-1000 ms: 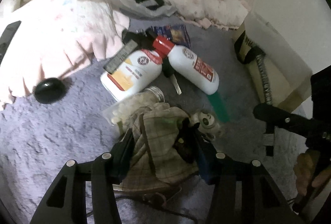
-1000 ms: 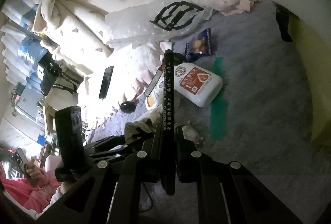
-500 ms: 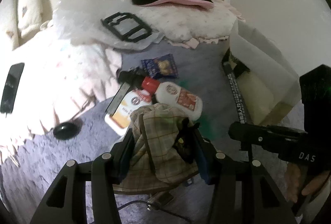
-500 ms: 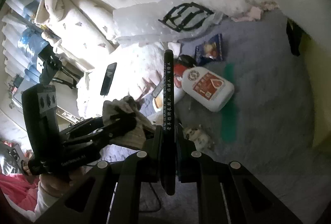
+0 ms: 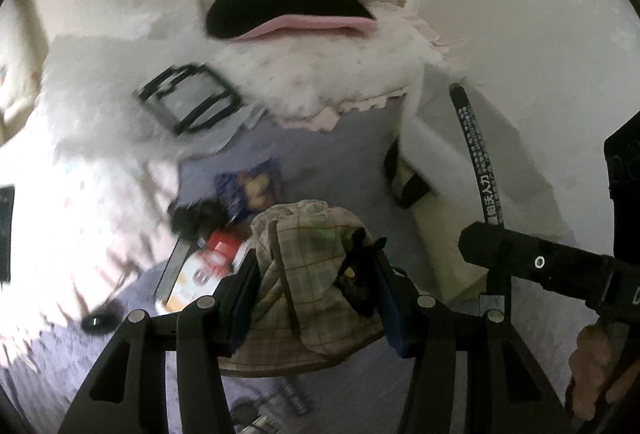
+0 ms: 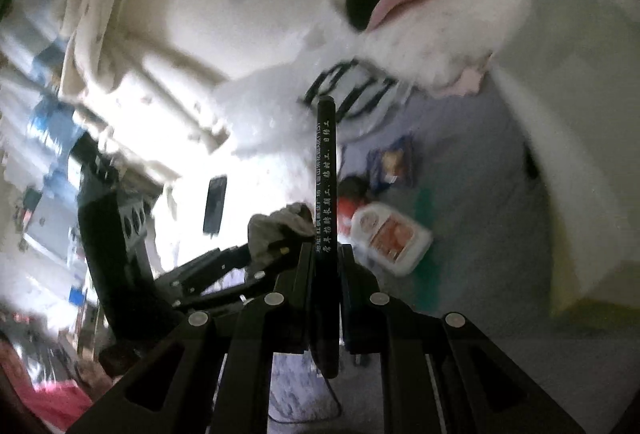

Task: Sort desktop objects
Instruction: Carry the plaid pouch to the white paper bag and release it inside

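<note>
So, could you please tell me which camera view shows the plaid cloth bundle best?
The left wrist view: the plaid cloth bundle fills the centre, pinched between the left gripper jaws, its checks clear. The right wrist view shows only a small, blurred grey lump of it, partly hidden behind the black printed stick.

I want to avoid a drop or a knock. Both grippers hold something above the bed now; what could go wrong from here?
The plaid cloth pouch bulges loosely between the left gripper pads, so it may slip out. The long black stick reaches far beyond the right gripper and could strike the left gripper or the white bottle below.
</note>
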Tool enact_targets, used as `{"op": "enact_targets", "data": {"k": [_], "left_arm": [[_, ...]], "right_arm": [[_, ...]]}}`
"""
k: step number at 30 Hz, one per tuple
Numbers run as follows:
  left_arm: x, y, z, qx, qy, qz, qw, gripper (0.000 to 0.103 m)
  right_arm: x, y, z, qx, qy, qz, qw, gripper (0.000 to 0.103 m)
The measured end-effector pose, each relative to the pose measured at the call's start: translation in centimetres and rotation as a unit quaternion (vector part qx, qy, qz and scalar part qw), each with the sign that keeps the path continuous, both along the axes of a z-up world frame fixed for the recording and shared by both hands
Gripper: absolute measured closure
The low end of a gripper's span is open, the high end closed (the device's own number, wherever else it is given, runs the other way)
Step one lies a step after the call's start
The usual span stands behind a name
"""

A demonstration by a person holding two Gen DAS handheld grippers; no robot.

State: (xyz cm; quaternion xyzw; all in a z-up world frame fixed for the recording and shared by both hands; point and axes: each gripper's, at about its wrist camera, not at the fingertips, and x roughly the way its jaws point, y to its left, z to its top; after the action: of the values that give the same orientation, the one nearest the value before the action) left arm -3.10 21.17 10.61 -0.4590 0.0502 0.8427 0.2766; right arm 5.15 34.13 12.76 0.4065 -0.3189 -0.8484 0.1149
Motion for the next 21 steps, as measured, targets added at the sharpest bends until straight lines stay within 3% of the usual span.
{"op": "enact_targets", "data": {"k": [11, 21], "left_arm": [[-1.1, 9.0, 5.0, -0.029, 0.047, -0.078, 0.9954, 0.053], [-0.2, 19.7, 8.2, -0.052, 0.107, -0.179, 0.9767, 0.053]], "right_arm": [[1.7, 6.1, 2.7, -0.007, 0.013, -0.094, 0.995, 0.092], [4.4, 13.0, 2.5, -0.015, 0.001, -0.187, 0.982, 0.092]]}}
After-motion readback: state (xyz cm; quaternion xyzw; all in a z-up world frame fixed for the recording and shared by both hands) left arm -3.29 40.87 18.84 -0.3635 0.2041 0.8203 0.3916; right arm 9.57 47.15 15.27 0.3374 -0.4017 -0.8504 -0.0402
